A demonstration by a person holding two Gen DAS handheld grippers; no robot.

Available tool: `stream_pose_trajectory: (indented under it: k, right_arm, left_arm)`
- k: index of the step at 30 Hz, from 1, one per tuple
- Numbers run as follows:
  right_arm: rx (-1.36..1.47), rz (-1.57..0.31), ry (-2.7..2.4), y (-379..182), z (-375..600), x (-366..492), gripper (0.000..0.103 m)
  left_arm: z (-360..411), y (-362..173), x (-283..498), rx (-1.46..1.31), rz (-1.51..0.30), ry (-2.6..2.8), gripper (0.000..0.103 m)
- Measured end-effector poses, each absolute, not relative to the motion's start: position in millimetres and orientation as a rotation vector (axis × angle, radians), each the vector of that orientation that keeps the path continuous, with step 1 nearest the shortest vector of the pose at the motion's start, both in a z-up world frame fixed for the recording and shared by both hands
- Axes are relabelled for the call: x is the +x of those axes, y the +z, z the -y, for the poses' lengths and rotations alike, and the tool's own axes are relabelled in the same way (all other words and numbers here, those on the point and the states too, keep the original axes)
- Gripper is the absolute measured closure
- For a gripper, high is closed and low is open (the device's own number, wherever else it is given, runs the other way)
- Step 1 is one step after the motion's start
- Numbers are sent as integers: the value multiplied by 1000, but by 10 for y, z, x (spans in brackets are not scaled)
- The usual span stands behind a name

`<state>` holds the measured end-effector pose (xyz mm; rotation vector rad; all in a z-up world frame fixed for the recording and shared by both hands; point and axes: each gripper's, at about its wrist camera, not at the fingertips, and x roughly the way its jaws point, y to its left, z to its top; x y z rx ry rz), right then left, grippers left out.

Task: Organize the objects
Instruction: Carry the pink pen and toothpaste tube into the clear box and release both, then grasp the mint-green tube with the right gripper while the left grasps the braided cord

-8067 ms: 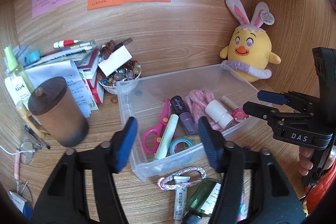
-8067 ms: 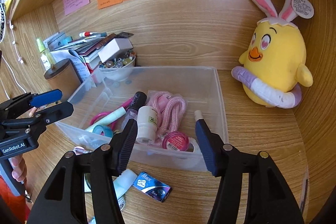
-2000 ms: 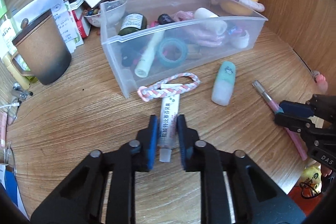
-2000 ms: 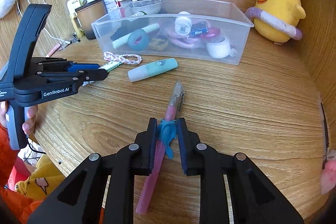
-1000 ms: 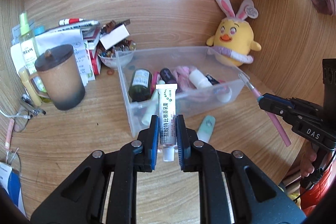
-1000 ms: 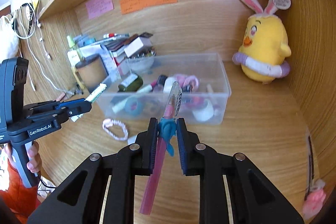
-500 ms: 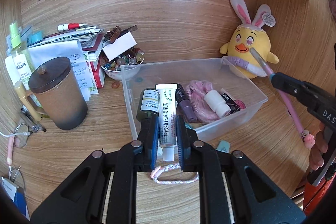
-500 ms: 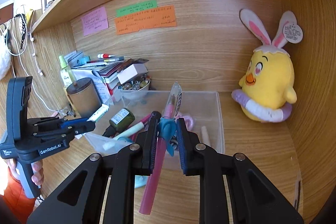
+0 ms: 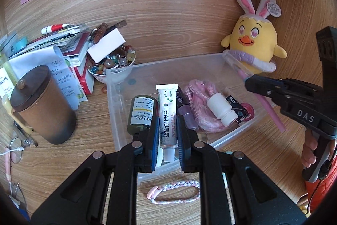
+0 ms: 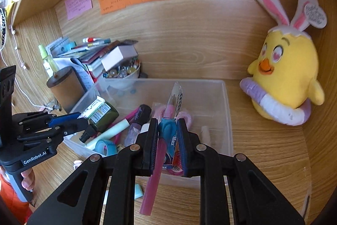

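My left gripper [image 9: 167,132] is shut on a white ointment tube [image 9: 167,113] and holds it over the front left of the clear plastic bin [image 9: 168,64]. My right gripper [image 10: 167,132] is shut on a pink pen with a blue charm [image 10: 162,140], held over the bin [image 10: 228,111]; the right gripper also shows in the left wrist view [image 9: 250,82]. The bin holds a dark green bottle [image 9: 142,113], a purple tube [image 9: 185,111], pink cord [image 9: 198,94] and a white bottle [image 9: 221,109]. A braided pink loop [image 9: 174,191] lies on the desk in front of the bin.
A brown lidded cup [image 9: 42,104] stands left of the bin, with stacked books and papers [image 9: 63,50] and a bowl of beads [image 9: 111,64] behind. A yellow chick plush [image 9: 252,43] sits at the back right corner. A mint tube [image 10: 138,191] lies before the bin.
Both grippers have moved forward with their loads, closer over the bin. The tube now hangs over the bin's front left, the pen over its right side.
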<state>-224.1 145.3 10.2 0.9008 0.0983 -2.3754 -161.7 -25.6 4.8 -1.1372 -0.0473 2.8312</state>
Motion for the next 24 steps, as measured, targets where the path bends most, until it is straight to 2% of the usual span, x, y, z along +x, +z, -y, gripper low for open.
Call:
stream_pose_trajectory:
  k: [8, 14, 17, 19, 20, 22, 24]
  right_arm:
    - [971, -150, -2319, -116, -1344, -2313, 86]
    - [938, -210, -2336, -75, -1306, -2217, 85]
    - [915, -201, -2328, 5, -1342, -2136, 77]
    - [895, -198, -2322, 62, -1358, -2077, 70]
    - [880, -196, -2319, 95, -1375, -2028, 65]
    - [849, -197, -2313, 157, -1404, -1918, 56]
    - [827, -205, -2304, 204, -1413, -1826, 48]
  left_arm:
    - [152, -44, -1735, -1188, 21, 2780, 88]
    - [127, 17, -1682, -1152, 19, 2783, 87]
    - [126, 79, -1610, -1130, 16, 2787, 76]
    - [128, 134, -1528, -1103, -2, 2810, 61]
    - [131, 160, -1492, -1089, -12, 2822, 57]
    - [141, 217, -1402, -1054, -25, 2849, 41]
    - [154, 266, -1310, -1024, -38, 2872, 32]
